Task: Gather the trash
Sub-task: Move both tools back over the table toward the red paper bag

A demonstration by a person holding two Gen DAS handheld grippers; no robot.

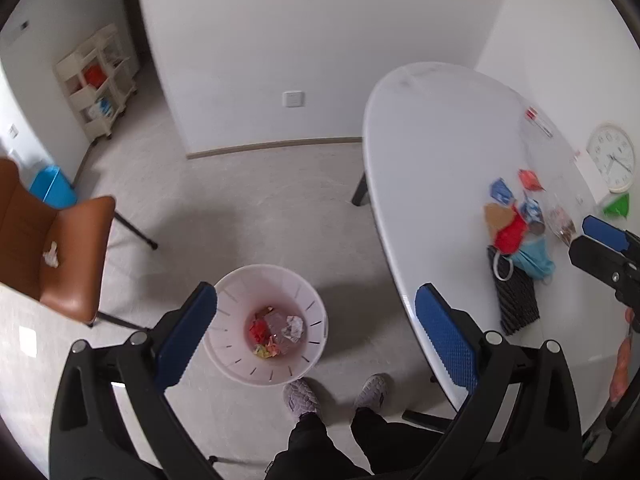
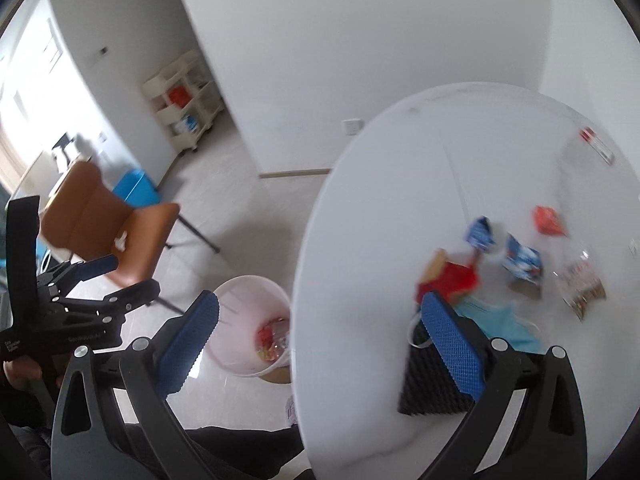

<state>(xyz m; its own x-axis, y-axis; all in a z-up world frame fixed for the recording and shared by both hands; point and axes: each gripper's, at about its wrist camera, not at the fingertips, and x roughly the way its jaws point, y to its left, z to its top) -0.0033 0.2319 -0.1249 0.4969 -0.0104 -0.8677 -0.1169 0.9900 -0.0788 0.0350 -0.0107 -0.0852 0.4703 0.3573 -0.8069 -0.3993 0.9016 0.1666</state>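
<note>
Bin (image 1: 266, 324) sits straight below the left gripper (image 1: 316, 336), its fingers spread and empty — placed for drops. Right gripper (image 2: 320, 344), also wide and empty, faces the trash (image 2: 512, 276) on the table (image 2: 380, 200) ahead — likely next.

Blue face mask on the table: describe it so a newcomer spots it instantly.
Start at the white round table and find the litter pile near its edge. The blue face mask lies crumpled at the pile's near end, beside the black ridged foam pad. It alone is pale blue fabric with white ear loops.
</note>
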